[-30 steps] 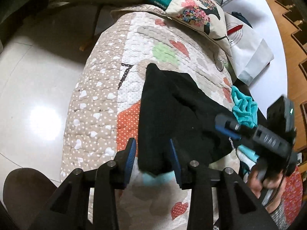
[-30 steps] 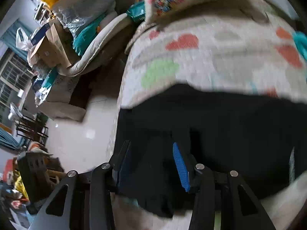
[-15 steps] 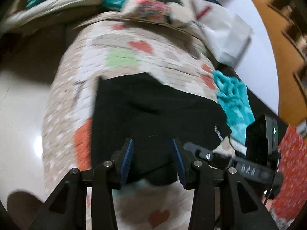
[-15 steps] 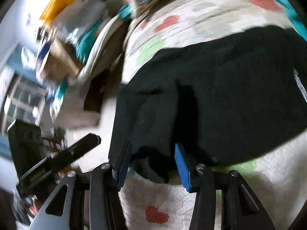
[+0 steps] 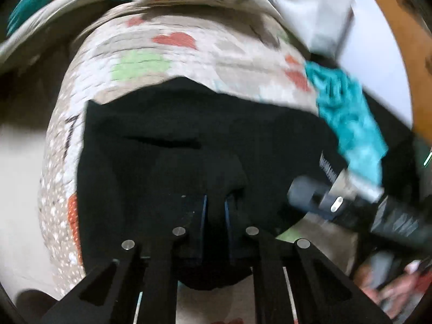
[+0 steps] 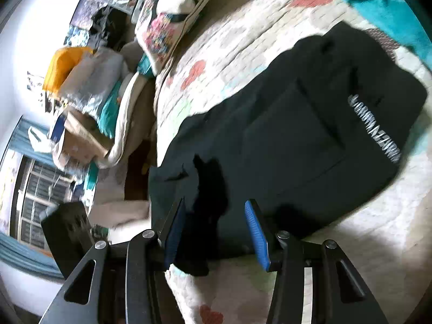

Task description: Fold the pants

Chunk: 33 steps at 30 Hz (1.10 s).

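Black pants [image 5: 189,140] lie spread on a quilted bedcover [image 5: 167,54] patterned with red hearts and a green patch, partly folded into a broad block with white lettering [image 6: 374,128] along one end. The left tongs [image 5: 215,208] sit low over the near edge of the pants with their blue-lined fingers [image 5: 203,210] drawn nearly together, pinching a raised ridge of the black cloth between them. The right tongs [image 6: 214,226] stand apart, their blue pads [image 6: 256,232] well separated, with a dark fold of the pants lying in the gap and against the inner face of one finger; neither pad presses the cloth.

In the left wrist view the right tongs [image 5: 318,197] reach in from the right side at the pants' edge, blurred, with the person's hand [image 5: 388,289] behind them. A crumpled teal cloth [image 5: 348,124] lies on the bedcover just beside the lettered end of the pants, touching or overlapping that edge; the blur does not let that be settled. At the head of the bed a patterned pillow [image 6: 164,27] rests on the cover, well apart from the pants. Beyond the bed's side, a cream cushion [image 6: 127,124] leans beside a heap of boxes and bags [image 6: 81,102], including a yellow bag [image 6: 62,67], and a barred window [image 6: 35,191] shows behind them. A white bag [image 5: 313,13] lies near the pillow on the far side of the bed.
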{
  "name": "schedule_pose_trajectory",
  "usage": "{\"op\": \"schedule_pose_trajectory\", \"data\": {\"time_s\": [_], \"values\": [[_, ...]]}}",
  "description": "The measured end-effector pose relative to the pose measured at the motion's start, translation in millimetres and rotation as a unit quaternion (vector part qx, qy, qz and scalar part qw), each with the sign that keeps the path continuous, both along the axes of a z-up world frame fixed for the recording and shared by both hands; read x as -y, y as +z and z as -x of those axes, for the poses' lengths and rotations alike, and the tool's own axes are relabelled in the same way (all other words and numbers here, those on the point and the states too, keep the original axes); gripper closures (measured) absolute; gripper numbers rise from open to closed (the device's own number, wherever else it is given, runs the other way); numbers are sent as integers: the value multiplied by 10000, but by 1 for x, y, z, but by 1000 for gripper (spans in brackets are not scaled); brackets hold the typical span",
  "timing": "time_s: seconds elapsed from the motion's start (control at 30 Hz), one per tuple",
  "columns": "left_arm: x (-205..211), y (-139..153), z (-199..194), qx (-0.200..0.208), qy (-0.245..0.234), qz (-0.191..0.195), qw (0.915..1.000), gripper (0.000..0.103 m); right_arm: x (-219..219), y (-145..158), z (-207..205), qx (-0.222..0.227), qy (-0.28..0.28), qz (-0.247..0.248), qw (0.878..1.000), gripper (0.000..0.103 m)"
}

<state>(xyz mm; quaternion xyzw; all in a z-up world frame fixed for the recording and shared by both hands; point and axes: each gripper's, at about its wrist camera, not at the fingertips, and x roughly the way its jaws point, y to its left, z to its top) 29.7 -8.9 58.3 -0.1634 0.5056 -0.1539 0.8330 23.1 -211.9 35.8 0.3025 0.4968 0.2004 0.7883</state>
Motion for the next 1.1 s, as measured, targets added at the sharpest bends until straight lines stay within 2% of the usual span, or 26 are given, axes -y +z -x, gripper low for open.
{"op": "schedule_pose_trajectory", "data": {"time_s": [0.13,0.27,0.4,0.43,0.47,0.63,0.73,0.87,0.93,0.97,1.0,1.03,1.1], "values": [[-42,6,5,-86,461,1022,9937,92,-14,-15,-3,-182,214,-98,9996,52],[-59,15,10,-9,618,1325,9893,92,-36,-23,-11,-276,433,15,9987,50],[-61,26,17,141,594,1339,9891,91,-65,-26,-21,-245,634,489,9965,50],[-61,29,20,204,571,1295,9897,92,-70,-26,-23,-262,698,633,9952,58],[-60,31,21,247,551,1269,9901,92,-74,-25,-26,-282,763,767,9937,95],[-52,32,26,363,436,1161,9916,91,-71,-7,-49,-131,584,921,9939,96],[-42,20,24,226,400,1156,9922,91,-64,-1,-67,-67,411,1016,9940,96],[-15,-6,19,-98,283,946,9951,88,-53,0,-80,117,211,1206,9924,93],[-5,-19,20,-328,220,914,9950,78,-34,3,-82,100,-240,1308,9911,77],[-2,-21,23,-357,190,951,9946,74,-21,6,-79,106,-559,1349,9892,57],[-1,-21,26,-314,170,969,9947,68,-9,12,-75,174,-786,1322,9879,53],[0,-18,28,-265,129,986,9947,62,-2,17,-71,252,-838,1275,9880,53],[0,-10,34,-178,-29,1049,9943,58,3,30,-64,372,-752,1101,9904,53]]}}
